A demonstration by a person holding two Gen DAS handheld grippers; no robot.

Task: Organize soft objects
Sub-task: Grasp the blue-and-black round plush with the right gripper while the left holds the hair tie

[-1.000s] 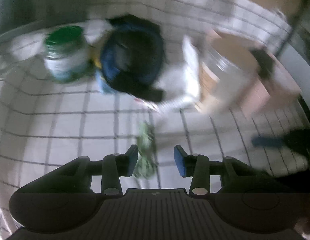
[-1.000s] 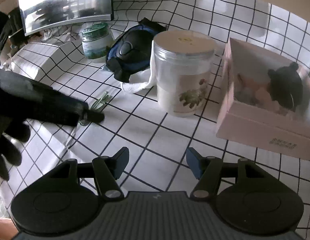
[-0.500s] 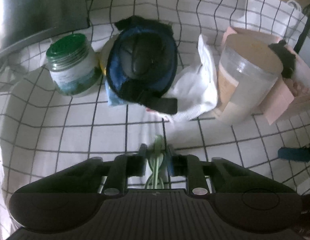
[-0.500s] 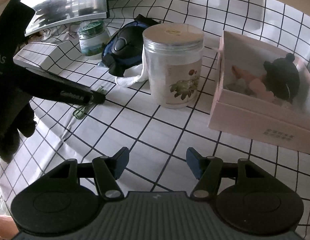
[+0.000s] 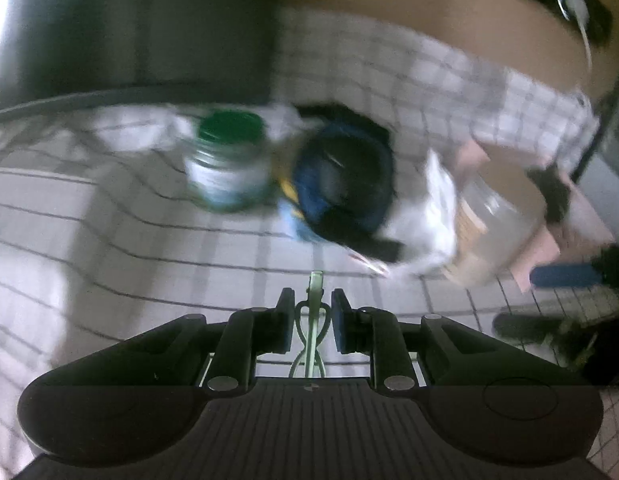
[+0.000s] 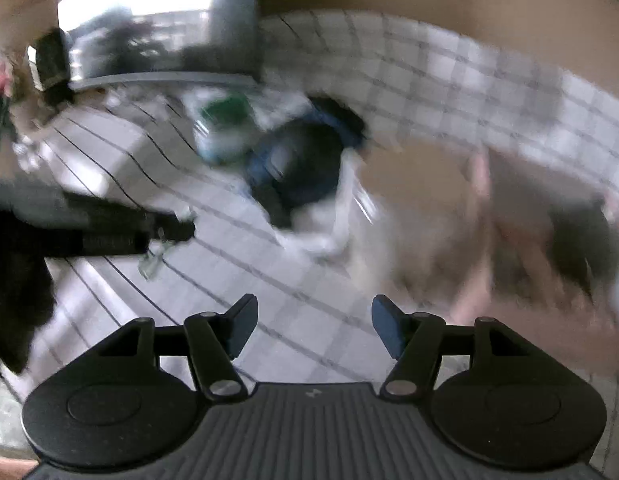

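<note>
Step in hand, as I read it: one small item picked up and ready to carry to a home. The left tool (image 5: 311, 320) was nearly closed, pads pinching a pale green looped clip-like thing (image 5: 312, 312); its tip stuck out toward 12 o'clock past the pads. In the right wrist view the same green thing (image 6: 155, 252) dangled from the left tool (image 6: 165, 232) at 9 o'clock, and it looked clear of the checked surface (image 5: 109, 272), though blur made that hard to confirm.

The right tool (image 6: 313, 328) stood roughly half open with nothing between its pads, touching nothing, hanging above the surface.

Both views were smeared. In the left wrist view, a green-lidded jar (image 5: 227, 160) sat at 11 o'clock, and a blue and black padded item (image 5: 341, 184) at 12 o'clock lay just beside it. White cloth (image 5: 437, 208) was against the padded item's right side. A tall clear jar (image 5: 489, 224) sat at 2 o'clock with a pink box (image 5: 549, 236) behind it. In the right wrist view the pink box (image 6: 521, 240) held a dark plush shape (image 6: 581, 240), too blurred to name.

My guess for the next move: carry the green thing toward the box or the clear jar, keep the pinch firm since the thing is thin and could slip or swing, and clear the tall jar on the way. I couldn't tell which container was meant.
</note>
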